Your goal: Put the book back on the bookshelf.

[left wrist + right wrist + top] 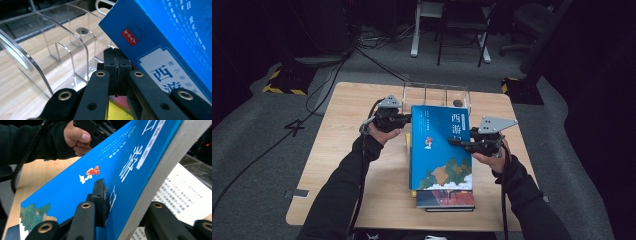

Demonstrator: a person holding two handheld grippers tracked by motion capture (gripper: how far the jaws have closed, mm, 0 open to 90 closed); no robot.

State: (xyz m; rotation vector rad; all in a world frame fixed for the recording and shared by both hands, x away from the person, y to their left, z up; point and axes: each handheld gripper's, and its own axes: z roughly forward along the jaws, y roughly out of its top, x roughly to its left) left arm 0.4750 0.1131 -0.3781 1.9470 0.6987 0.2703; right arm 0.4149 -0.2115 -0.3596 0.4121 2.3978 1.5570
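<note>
A blue book [439, 145] with white Chinese characters on its cover is lifted and tilted above a stack of books [444, 200]. My right gripper [457, 142] is shut on the blue book's right edge, one pad [100, 195] pressing on the cover [95, 175]. My left gripper [404, 119] sits at the book's upper left corner. Its pads [115, 72] are pressed together with nothing between them, right beside the blue book's spine [170, 32].
A clear acrylic book rack [434, 92] with curved dividers [62, 45] stands just behind the books on the wooden table [357, 150]. A yellow book [117, 112] and a white printed page [180, 192] lie under the blue one. Chairs and cables are on the floor beyond.
</note>
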